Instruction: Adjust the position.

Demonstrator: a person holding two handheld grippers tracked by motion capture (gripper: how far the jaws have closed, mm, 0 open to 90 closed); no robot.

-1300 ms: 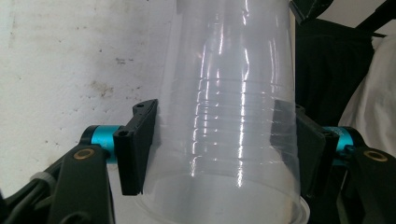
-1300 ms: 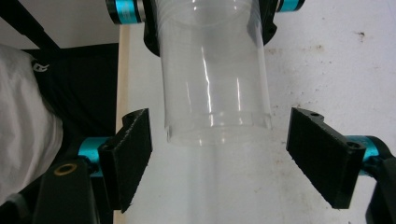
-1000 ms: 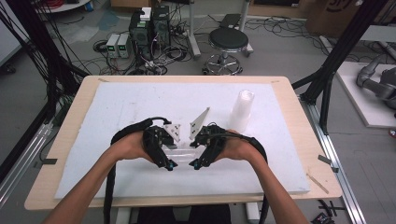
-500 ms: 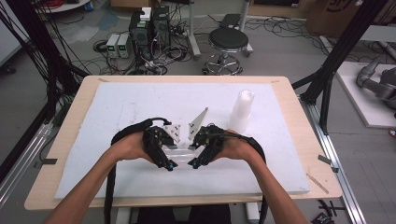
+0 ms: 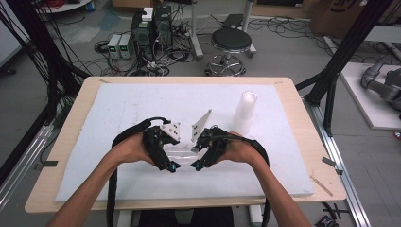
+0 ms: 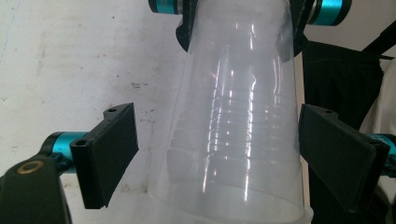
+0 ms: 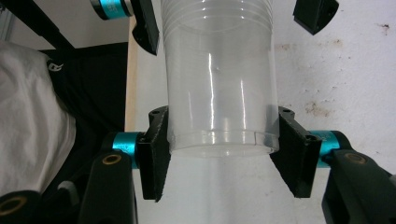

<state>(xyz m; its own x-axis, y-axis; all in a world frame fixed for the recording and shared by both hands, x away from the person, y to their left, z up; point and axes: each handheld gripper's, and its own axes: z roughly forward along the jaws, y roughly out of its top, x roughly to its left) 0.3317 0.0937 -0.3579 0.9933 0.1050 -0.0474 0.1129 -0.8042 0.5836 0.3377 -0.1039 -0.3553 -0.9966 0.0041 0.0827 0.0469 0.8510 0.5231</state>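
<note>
A clear ribbed plastic cup (image 5: 182, 153) lies level just above the white foam board (image 5: 118, 118), held between my two hands. My right gripper (image 7: 223, 149) is shut on its narrow base end, both pads pressed against the wall. My left gripper (image 6: 219, 154) straddles the wide rim end of the cup (image 6: 233, 140). Its jaws have just been opening, and a gap shows beside the left pad (image 6: 112, 154). In the high view the left gripper (image 5: 169, 155) and right gripper (image 5: 201, 153) face each other near the board's front middle.
An upright stack of clear cups (image 5: 245, 111) stands on the board behind and to the right of my right hand. The wooden table edge (image 5: 312, 156) frames the board. A stool (image 5: 231, 42) and cabled equipment (image 5: 151, 28) stand on the floor beyond.
Both hands stay where they were. The left gripper's jaws have spread off the cup, while the right gripper's jaws have closed onto it.
</note>
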